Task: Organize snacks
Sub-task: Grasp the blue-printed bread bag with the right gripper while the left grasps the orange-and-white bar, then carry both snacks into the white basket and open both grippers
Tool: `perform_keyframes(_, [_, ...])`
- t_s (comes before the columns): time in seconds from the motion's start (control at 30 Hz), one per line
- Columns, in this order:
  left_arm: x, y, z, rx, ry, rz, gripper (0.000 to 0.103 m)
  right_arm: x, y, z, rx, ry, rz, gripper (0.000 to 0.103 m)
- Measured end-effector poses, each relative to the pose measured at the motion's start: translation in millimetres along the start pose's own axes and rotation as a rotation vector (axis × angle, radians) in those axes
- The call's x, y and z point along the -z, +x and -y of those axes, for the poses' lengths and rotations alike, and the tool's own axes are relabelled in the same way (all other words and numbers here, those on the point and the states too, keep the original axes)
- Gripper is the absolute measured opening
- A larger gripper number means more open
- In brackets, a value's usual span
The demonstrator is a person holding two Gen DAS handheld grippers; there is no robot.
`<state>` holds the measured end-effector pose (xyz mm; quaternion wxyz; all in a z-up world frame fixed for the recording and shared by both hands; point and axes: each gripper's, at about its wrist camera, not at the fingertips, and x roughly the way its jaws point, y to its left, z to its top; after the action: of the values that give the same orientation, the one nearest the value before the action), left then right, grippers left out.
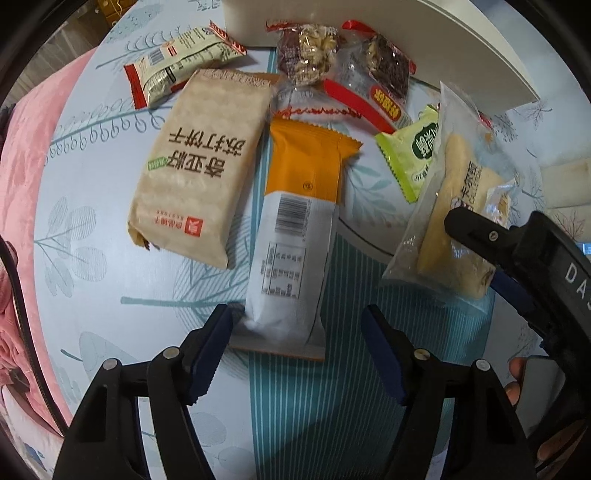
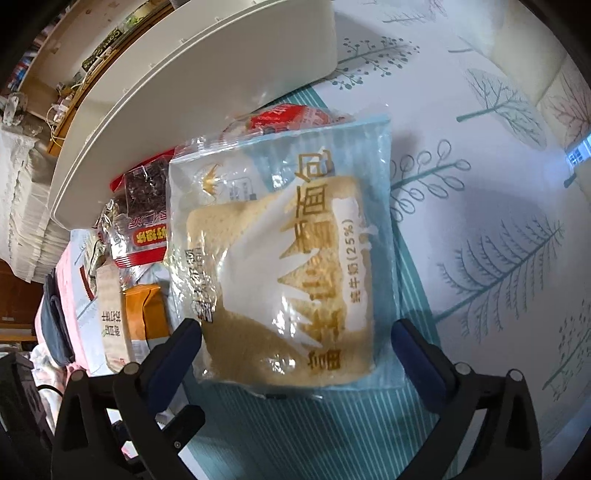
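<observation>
Snack packets lie on a patterned cloth. In the left wrist view my left gripper [image 1: 295, 347] is open around the near end of an orange and white bar packet [image 1: 295, 236]. A tan cracker pack [image 1: 199, 166] lies left of it. My right gripper [image 2: 295, 354] is open, its fingers on either side of a clear bag of sliced bread [image 2: 291, 266]. The left wrist view shows that bread bag [image 1: 450, 206] tilted up at the right, with my right gripper [image 1: 480, 254] at it.
A white bin [image 1: 332, 22] stands at the back; it also shows in the right wrist view [image 2: 207, 74]. Before it lie two nut-and-date packets [image 1: 306, 55], a green packet [image 1: 413, 155] and a red-edged packet [image 1: 177, 62]. A pink cushion [image 1: 22, 155] lies at the left.
</observation>
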<state>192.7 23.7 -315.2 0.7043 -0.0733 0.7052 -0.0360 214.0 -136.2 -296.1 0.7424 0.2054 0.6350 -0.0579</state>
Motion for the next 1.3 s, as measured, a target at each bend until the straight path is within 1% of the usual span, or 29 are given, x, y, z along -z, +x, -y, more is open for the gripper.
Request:
perform_keyframes(0.13, [-4.5,1.9,9.1,-0.027,-0.001,0.026,0.065,-3.6,1.5,-8.0,0.017,-0.011,0.006,0.103])
perform_keyframes(0.33, [-18.7,1.1,18.8,-0.060,-0.018,0.061,0.051,-10.8,6.4,-25.2,0.049,-0.019,0.013,0.103])
perform_keyframes(0.4, [-22.7,1.4,19.5,-0.069,-0.025,0.068,0.042,-12.8,7.5,-28.5,0.055,-0.026,0.015,0.103])
perform_keyframes(0.43, [-23.2,1.4,20.2,-0.072,-0.029,0.072,0.041,-14.0,8.3,-29.5,0.055,-0.026,0.017,0.103])
perform_keyframes(0.5, [-32.7,-1.6,14.2,-0.059,-0.046,0.076,0.040,-17.2,10.0,-32.9,0.055,-0.023,0.017,0.103])
perform_keyframes(0.53, [-33.7,-1.8,7.6,-0.052,-0.054,0.078,0.039,-17.9,10.7,-34.1,0.058,-0.025,0.017,0.103])
perform_keyframes(0.67, [-38.6,-0.3,0.5,-0.050,-0.065,0.081,0.039,-20.4,13.3,-37.2,0.073,-0.040,0.019,0.103])
perform_keyframes(0.8, [-29.5,-4.0,-3.3,-0.031,-0.077,0.077,0.038,-22.5,17.9,-45.7,0.102,-0.090,0.007,0.103])
perform_keyframes(0.9, [-28.9,-3.2,-6.3,-0.012,-0.094,0.061,0.038,-24.1,21.3,-52.7,0.115,-0.115,-0.005,0.103])
perform_keyframes(0.97, [-30.7,-1.4,-10.0,0.005,-0.114,0.039,0.037,-24.6,21.8,-55.4,0.114,-0.122,-0.009,0.101])
perform_keyframes(1.03, [-30.4,0.3,-11.9,0.028,-0.136,0.020,0.037,-24.8,20.4,-58.6,0.112,-0.143,-0.010,0.095])
perform_keyframes(1.07, [-30.7,0.1,-13.2,0.038,-0.144,0.014,0.037,-24.4,18.4,-59.7,0.111,-0.150,-0.012,0.094])
perform_keyframes(1.1, [-31.1,-0.2,-14.3,0.045,-0.149,0.010,0.033,-23.9,18.0,-60.9,0.109,-0.154,-0.016,0.093])
perform_keyframes(1.23, [-29.5,-8.1,-18.2,0.074,-0.162,-0.002,0.033,-24.9,16.0,-60.8,0.092,-0.161,-0.036,0.091])
perform_keyframes(1.3, [-26.6,-18.8,-19.5,0.086,-0.161,-0.005,0.032,-25.6,15.6,-58.5,0.080,-0.155,-0.056,0.091])
